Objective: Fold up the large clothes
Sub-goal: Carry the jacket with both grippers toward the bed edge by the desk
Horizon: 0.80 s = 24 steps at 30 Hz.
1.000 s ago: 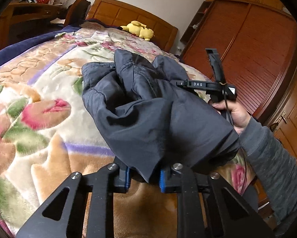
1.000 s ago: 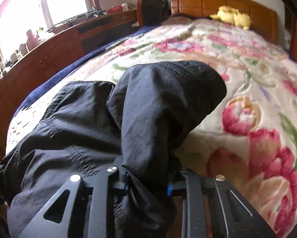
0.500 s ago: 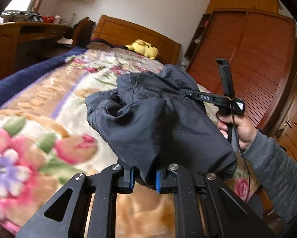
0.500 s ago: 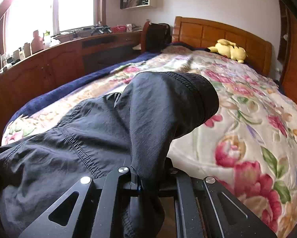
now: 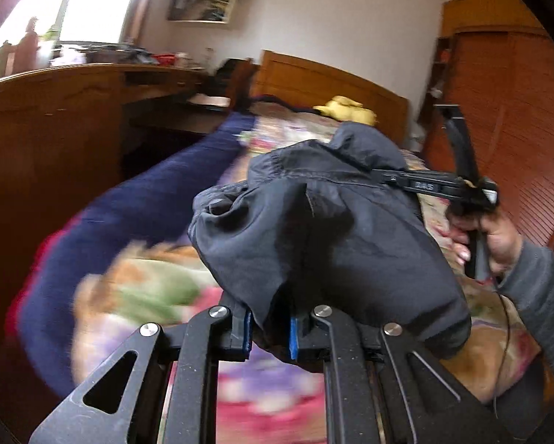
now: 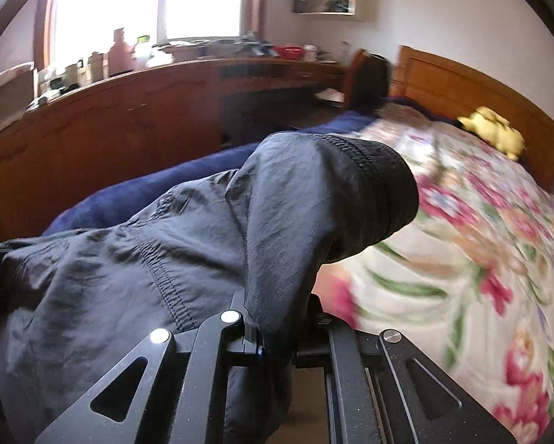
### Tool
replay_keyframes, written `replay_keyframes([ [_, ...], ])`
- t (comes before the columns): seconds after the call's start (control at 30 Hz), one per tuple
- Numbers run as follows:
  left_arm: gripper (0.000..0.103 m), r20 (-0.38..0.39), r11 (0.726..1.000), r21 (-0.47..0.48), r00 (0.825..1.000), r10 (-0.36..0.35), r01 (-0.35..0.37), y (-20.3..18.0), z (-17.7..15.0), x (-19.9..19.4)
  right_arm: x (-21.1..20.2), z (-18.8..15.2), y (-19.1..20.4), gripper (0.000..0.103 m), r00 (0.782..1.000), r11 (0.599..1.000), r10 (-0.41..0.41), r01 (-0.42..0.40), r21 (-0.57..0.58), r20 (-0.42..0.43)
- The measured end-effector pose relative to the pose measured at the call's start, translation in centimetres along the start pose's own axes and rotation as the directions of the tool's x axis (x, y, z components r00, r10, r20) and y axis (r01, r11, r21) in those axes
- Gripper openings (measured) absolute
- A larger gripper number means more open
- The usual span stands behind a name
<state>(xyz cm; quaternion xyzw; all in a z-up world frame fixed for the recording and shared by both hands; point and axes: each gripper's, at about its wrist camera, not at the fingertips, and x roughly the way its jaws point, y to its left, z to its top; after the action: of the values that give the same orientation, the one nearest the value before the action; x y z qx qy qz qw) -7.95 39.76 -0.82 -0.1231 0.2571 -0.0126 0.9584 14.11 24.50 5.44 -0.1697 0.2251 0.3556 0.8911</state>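
Observation:
A dark grey jacket [image 5: 314,229] hangs bunched between my two grippers, lifted above the floral blanket [image 5: 155,288]. My left gripper [image 5: 269,333] is shut on a fold of it between the blue pads. My right gripper [image 6: 277,336] is shut on another fold near a ribbed cuff [image 6: 380,192]. The jacket also fills the left of the right wrist view [image 6: 129,281]. In the left wrist view the right gripper [image 5: 380,175] shows at the far side of the jacket, held by a hand [image 5: 495,236].
The floral blanket [image 6: 462,266] covers the bed, with a blue sheet [image 5: 136,203] on its left side. A yellow plush toy [image 6: 495,133] lies by the wooden headboard [image 6: 473,85]. A long wooden desk [image 6: 166,111] runs along the left. A wardrobe [image 5: 517,111] stands on the right.
Both grippers have risen with the jacket and swung left, so the views now show more of the desk, window and wall. Both grips stay shut on the jacket.

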Motion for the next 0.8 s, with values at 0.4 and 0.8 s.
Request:
replay_keyframes([
  [0.4, 0.014, 0.002, 0.971, -0.045, 0.972, 0.235, -0.235, 10.2, -0.7, -2.7, 6.7, 4.7, 8.4, 0.009, 0.993, 0.993, 0.113, -0.111, -0.049, 0.030],
  [0.8, 0.048, 0.012, 0.945, 0.005, 0.945, 0.328, -0.328, 8.9, -1.1, -3.7, 6.4, 0.1, 2.4, 0.070, 1.000, 0.999, -0.001, 0.000, -0.053, -0.005],
])
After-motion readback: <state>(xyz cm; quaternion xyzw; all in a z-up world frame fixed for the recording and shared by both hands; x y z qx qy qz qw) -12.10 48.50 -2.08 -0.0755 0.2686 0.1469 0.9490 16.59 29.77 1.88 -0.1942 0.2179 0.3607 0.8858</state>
